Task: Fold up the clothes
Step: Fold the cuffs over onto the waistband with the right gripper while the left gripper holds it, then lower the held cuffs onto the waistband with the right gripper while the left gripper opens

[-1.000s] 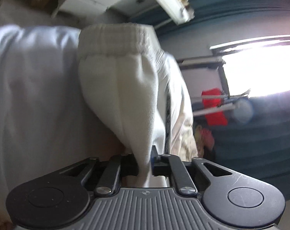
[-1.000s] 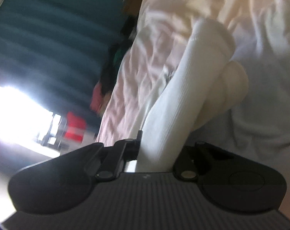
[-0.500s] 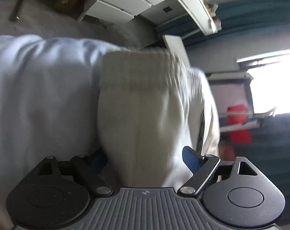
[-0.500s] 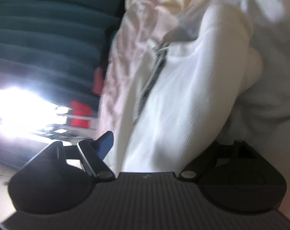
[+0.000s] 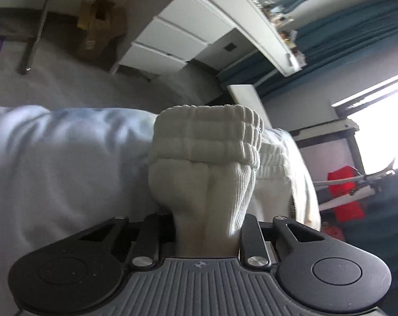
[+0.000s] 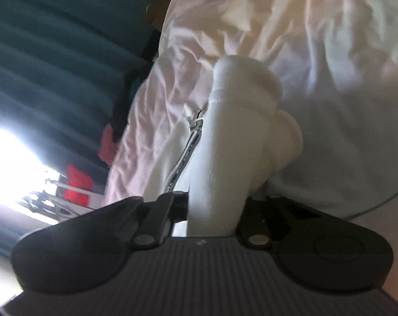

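The white ribbed garment (image 5: 206, 176) is lying bunched on the bed (image 5: 54, 163), over pale, rumpled bedding, and its elastic band end is standing up in thick stacked rolls in the left wrist view. In the right wrist view the same cloth (image 6: 225, 158) is rising as a narrow gathered column, with a zipper (image 6: 191, 142) running beside it. Judging from this, the folding is only partly done: the fabric is gathered in both grips, not yet laid flat or squared into a neat stack, so smoothing and a final fold are probably still ahead.

The left gripper (image 5: 206, 234) has just been closing and is now clamping a thick pinch of the cloth below the band. The right gripper (image 6: 213, 210) has likewise just been closing and is pinching the base of its column. Both are tilting downward toward the bed. Behind the bed, white drawers (image 5: 180, 42) and teal curtains (image 6: 54, 52) are showing.
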